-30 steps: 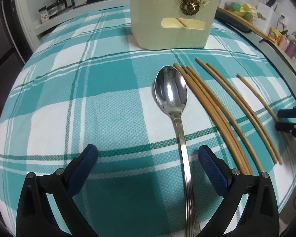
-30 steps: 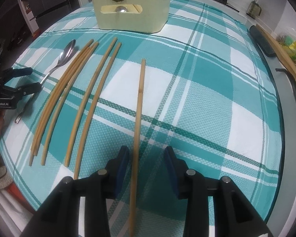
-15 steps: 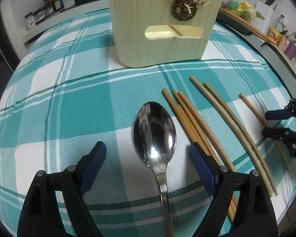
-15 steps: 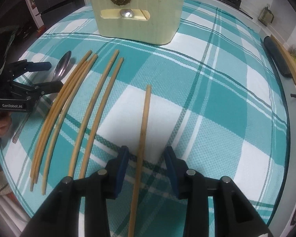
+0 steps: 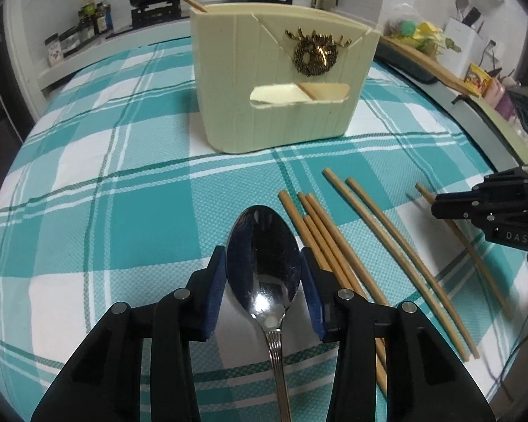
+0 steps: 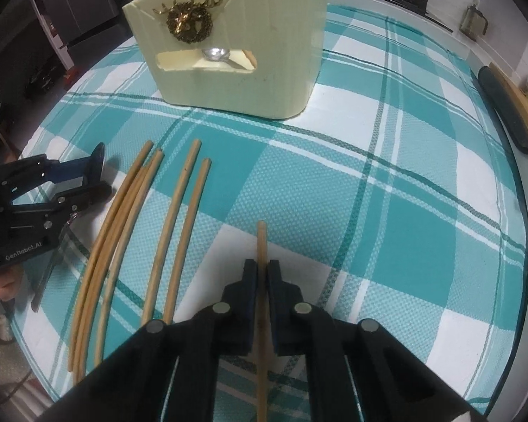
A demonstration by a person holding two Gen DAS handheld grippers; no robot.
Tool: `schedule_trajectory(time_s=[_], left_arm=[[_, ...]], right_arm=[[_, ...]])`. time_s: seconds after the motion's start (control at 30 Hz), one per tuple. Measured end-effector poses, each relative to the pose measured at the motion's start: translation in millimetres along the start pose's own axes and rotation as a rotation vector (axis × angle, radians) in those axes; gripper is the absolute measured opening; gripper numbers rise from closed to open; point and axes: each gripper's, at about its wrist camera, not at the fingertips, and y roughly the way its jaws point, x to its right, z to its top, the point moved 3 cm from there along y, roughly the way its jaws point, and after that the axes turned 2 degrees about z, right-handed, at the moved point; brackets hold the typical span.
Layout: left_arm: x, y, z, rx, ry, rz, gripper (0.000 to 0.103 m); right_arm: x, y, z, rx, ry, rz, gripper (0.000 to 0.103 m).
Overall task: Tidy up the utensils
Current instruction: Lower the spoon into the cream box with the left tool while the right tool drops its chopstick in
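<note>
The cream holder point(image 5: 281, 81) at twelve o'clock already shows a spoon bowl and a stick through its slot. Five chopsticks point(image 6: 130, 232) lie untouched. The left gripper point(image 5: 264, 281), jaws just closing, clasps the spoon point(image 5: 264, 263); the right gripper point(image 6: 262, 274) pinches the lone chopstick point(image 6: 261, 242) (neither delivered).

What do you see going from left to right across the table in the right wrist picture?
Black left gripper → bundle of three bamboo chopsticks → pair of bamboo chopsticks → single bamboo chopstick pinched in the right gripper.
</note>
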Motion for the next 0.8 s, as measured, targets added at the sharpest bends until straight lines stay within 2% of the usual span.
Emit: schedule_trajectory(time_s=[0.17,0.47,0.8], left_arm=[[-5,-44,9,0.089,-0.023,-0.018,0.042],[-3,-128,9,0.251,-0.034,-0.046,0.042],[-1,-175,2,0.341,-0.056,-0.071,0.041]], right_arm=[[5,-42,-5,0.116,0.068,0.027,0.006],[-3,-144,-24,0.367,0.138,0.033,0.006],[-28,-211,-49,0.583,0.127,-0.040,0.006]])
